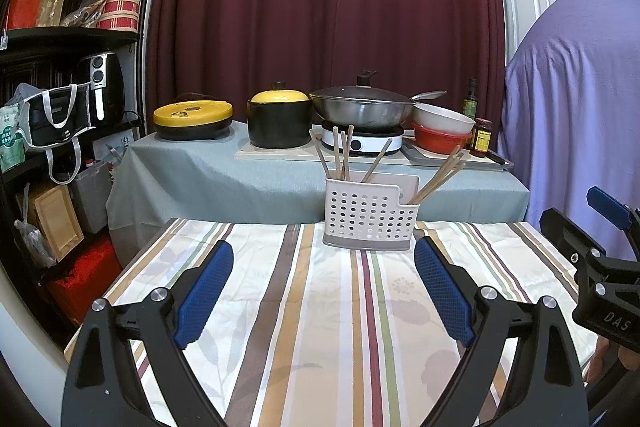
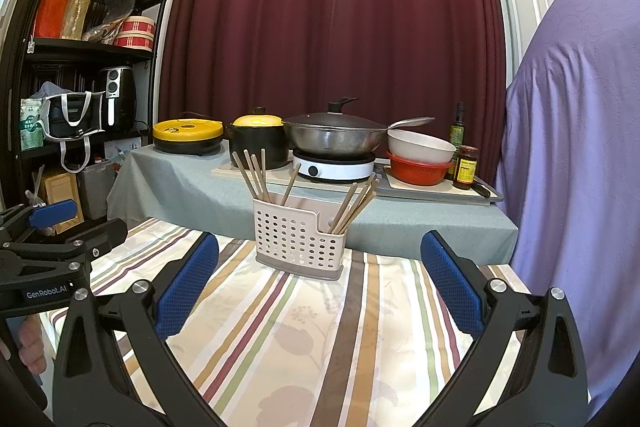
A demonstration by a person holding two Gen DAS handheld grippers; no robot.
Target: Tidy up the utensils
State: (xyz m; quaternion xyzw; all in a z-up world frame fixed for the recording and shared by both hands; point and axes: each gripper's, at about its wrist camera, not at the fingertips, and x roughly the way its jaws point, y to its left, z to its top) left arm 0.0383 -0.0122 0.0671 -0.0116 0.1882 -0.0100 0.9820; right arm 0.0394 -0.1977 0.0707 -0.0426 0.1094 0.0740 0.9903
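White lettering reading "DAS" marks the black body of the right gripper (image 1: 612, 223), seen from the left wrist camera. "GenRobot.AI" is printed on the left gripper (image 2: 52, 223). Labels on the jar (image 2: 466, 167) and shelf packets are too small to read.

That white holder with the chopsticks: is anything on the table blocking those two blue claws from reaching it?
Nothing visible. Only bare striped tablecloth lies between both open grippers, left and right, and the utensil holder.

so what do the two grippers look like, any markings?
Both match: the left gripper and right gripper have black angular frames with silver round bolts and blue textured pads on the fingers. Seen side-on, the left's body reads "GenRobot.AI" in white; the right's shows "DAS". No cables or sleeves visible.
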